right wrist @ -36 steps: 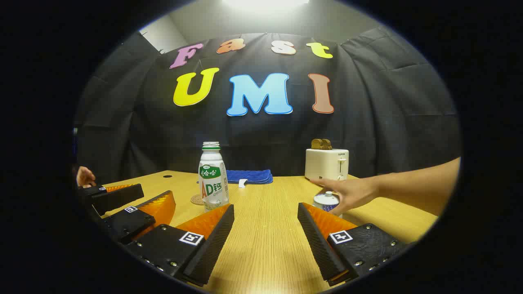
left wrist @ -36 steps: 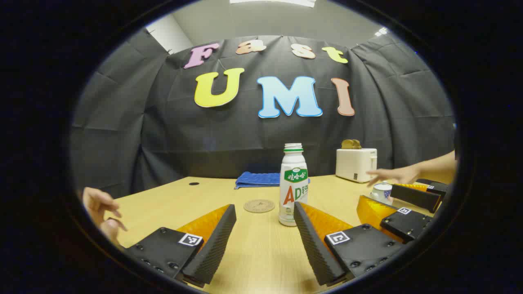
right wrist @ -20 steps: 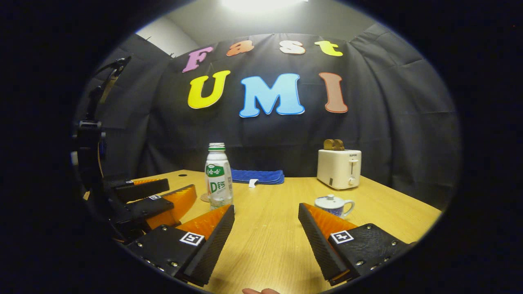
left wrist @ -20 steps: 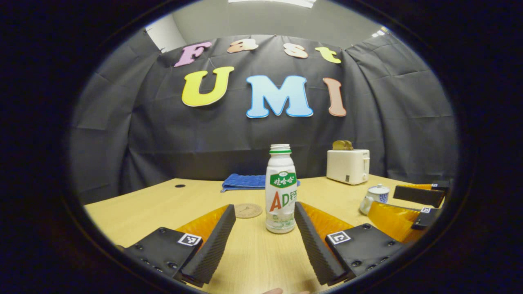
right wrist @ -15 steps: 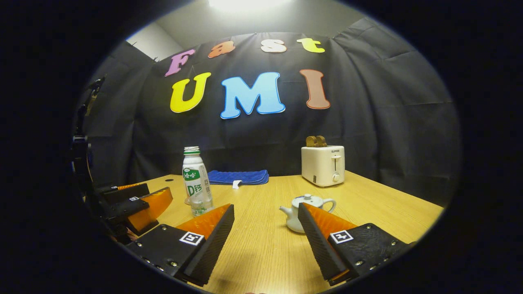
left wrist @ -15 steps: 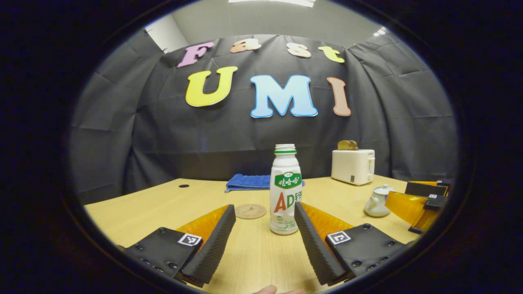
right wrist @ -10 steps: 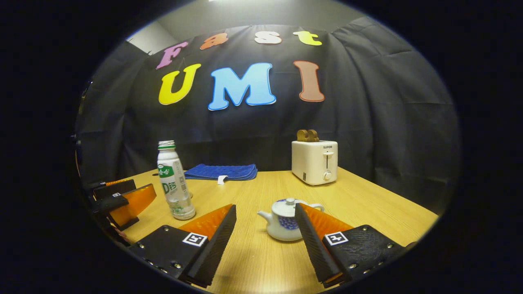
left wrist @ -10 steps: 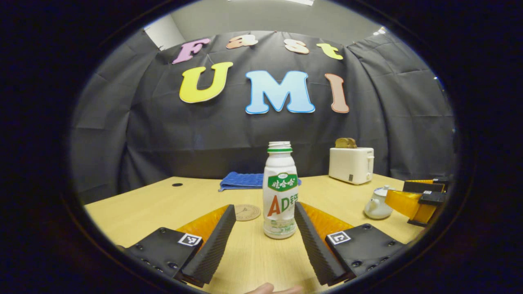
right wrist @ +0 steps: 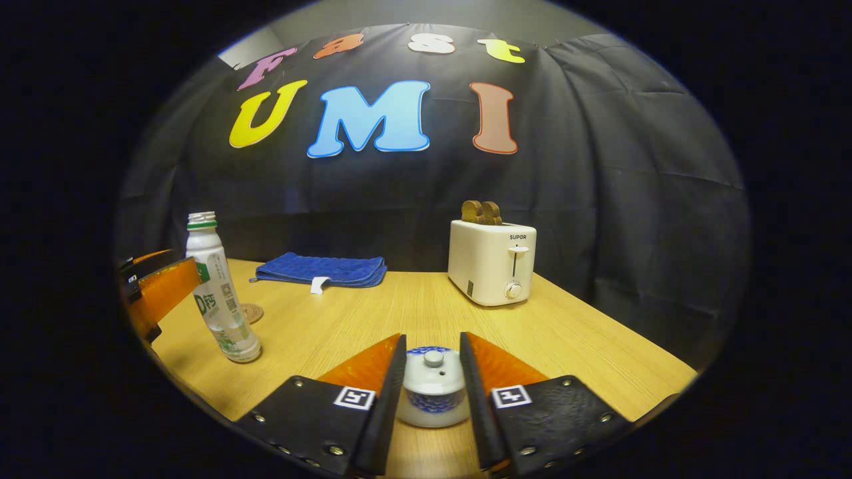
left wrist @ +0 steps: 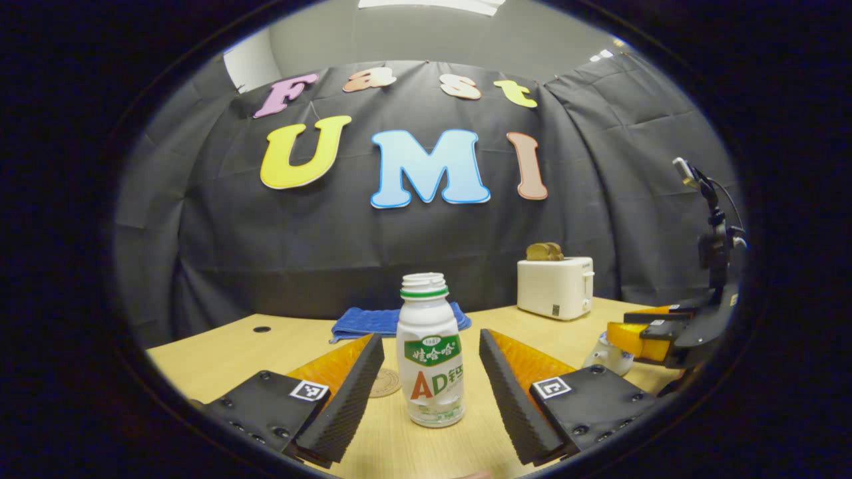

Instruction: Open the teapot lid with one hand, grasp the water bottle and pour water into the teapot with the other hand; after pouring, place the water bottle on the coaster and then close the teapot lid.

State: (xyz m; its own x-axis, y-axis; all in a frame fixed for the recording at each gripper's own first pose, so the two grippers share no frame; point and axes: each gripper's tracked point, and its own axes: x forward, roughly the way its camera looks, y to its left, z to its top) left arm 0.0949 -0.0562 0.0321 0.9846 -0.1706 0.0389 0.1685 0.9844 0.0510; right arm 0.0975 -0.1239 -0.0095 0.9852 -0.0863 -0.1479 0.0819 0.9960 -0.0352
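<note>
In the right gripper view, the right gripper [right wrist: 432, 392] has its fingers drawn in on either side of the teapot [right wrist: 433, 392], lid [right wrist: 433, 364] on; whether they press it I cannot tell. In the left gripper view, the left gripper [left wrist: 431, 389] is spread wide, the bottle [left wrist: 429, 352] upright between its fingers without touching. The coaster [left wrist: 385, 382] lies just behind, left; farther off are a blue cloth [right wrist: 323, 269] and toaster [right wrist: 491, 261].

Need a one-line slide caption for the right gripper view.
Right gripper straddles the lidded teapot, fingers close beside it; water bottle stands uncapped at left.
</note>
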